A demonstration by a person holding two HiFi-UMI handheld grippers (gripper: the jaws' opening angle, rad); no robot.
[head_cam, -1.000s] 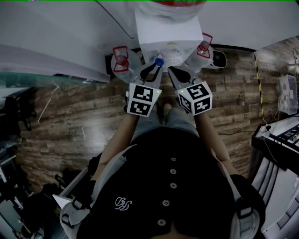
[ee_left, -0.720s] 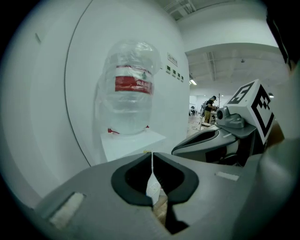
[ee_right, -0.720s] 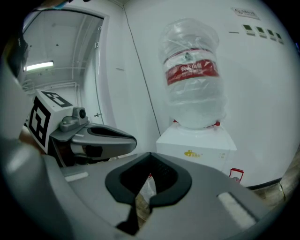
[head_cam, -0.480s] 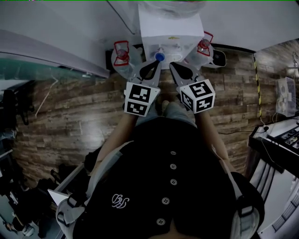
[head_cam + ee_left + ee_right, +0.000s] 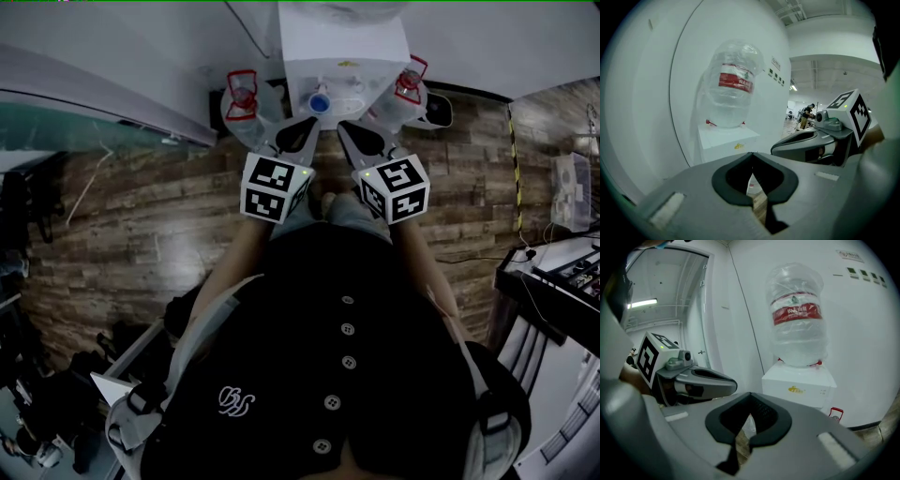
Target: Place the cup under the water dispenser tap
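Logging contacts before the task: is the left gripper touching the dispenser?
Apart. In the left gripper view the dispenser stands well beyond the left gripper, whose jaws are shut and empty.

- Water dispenser (image 5: 799, 387): white body, small yellow logo.
- Water bottle (image 5: 796, 315): clear, with red label band.
- Marker cube (image 5: 274, 187): black-and-white squares.
- Floor (image 5: 141, 234): brown wood planks.
- Shirt (image 5: 375, 394): black, pale buttons.

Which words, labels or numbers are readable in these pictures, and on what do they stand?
Bottle, red label: white print, too blurred to read.
Dispenser, yellow logo: too small to read.
Wall signs: too small to read.
Shirt, white emblem: curly letters, unclear.
No text can be quoted.
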